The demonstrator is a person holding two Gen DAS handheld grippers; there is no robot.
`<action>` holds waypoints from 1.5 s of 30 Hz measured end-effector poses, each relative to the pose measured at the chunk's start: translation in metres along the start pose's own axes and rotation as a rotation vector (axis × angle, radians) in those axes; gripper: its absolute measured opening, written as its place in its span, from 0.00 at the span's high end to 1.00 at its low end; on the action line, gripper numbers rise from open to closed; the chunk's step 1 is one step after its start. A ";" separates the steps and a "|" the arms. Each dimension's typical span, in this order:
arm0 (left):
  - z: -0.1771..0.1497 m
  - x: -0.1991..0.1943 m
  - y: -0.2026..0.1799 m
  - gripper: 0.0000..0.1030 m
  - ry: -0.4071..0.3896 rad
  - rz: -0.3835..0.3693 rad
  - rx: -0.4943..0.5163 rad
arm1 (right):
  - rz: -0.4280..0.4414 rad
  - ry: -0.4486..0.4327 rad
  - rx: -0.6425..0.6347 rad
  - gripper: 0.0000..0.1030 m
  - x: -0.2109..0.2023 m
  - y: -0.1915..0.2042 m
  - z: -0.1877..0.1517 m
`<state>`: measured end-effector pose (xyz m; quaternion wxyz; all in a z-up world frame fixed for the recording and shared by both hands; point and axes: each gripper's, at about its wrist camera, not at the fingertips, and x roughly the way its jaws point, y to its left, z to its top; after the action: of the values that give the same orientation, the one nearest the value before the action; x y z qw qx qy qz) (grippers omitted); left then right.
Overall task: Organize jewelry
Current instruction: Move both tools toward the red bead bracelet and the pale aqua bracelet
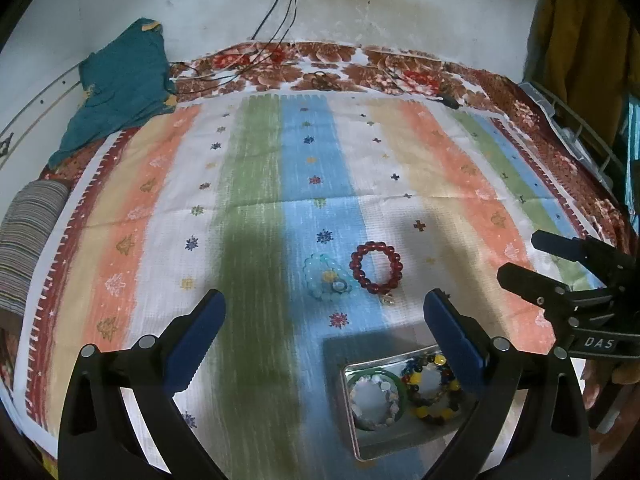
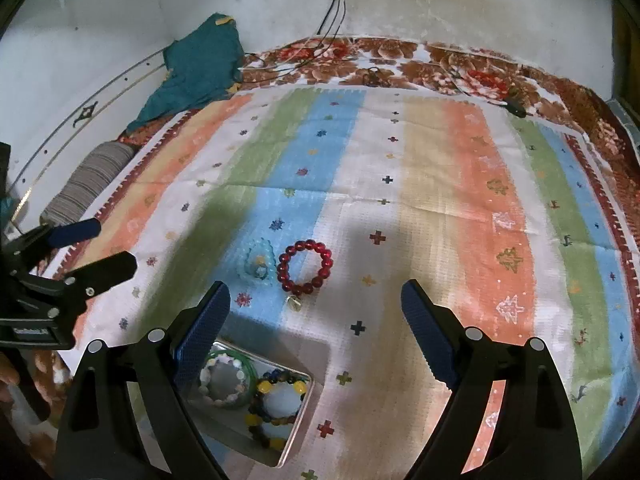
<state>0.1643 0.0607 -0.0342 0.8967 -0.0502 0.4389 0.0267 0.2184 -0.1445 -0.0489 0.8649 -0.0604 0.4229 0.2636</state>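
A dark red bead bracelet [image 1: 376, 266] and a pale blue bead bracelet [image 1: 326, 278] lie side by side on the striped cloth, also in the right wrist view, red [image 2: 305, 267] and blue [image 2: 258, 264]. A shiny metal tray [image 1: 360, 446] holds a green-and-white bracelet [image 1: 374, 400] and a yellow-and-dark bead bracelet [image 1: 434, 390]; the tray also shows in the right wrist view [image 2: 298, 436]. My left gripper [image 1: 324, 332] is open and empty above the tray's near side. My right gripper [image 2: 316, 320] is open and empty, just short of the red bracelet; it appears at the right of the left wrist view [image 1: 520, 260].
A teal cloth [image 1: 120, 88] lies at the back left, a striped roll [image 1: 28, 236] at the left edge. Cables [image 1: 280, 12] hang down the back wall. A wire rack [image 1: 580, 136] stands at the right. The left gripper shows at the left of the right wrist view [image 2: 108, 248].
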 end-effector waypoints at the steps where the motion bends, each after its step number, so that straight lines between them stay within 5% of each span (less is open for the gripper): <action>1: 0.001 0.002 0.001 0.06 0.004 0.004 -0.003 | -0.001 0.002 -0.004 0.15 0.001 0.000 0.001; 19: 0.012 0.036 0.001 0.06 0.040 0.049 0.021 | -0.046 0.047 -0.033 0.15 0.037 -0.001 0.014; 31: 0.008 0.086 0.019 0.06 0.187 0.048 -0.004 | -0.045 0.154 -0.047 0.15 0.081 0.000 0.015; 45: 0.006 0.129 0.027 0.09 0.261 0.052 -0.016 | -0.041 0.215 -0.012 0.15 0.121 -0.009 0.019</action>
<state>0.2455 0.0886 -0.1348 0.8305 -0.0491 0.5528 0.0467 0.2974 -0.0974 -0.1300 0.8195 -0.1019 0.5102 0.2404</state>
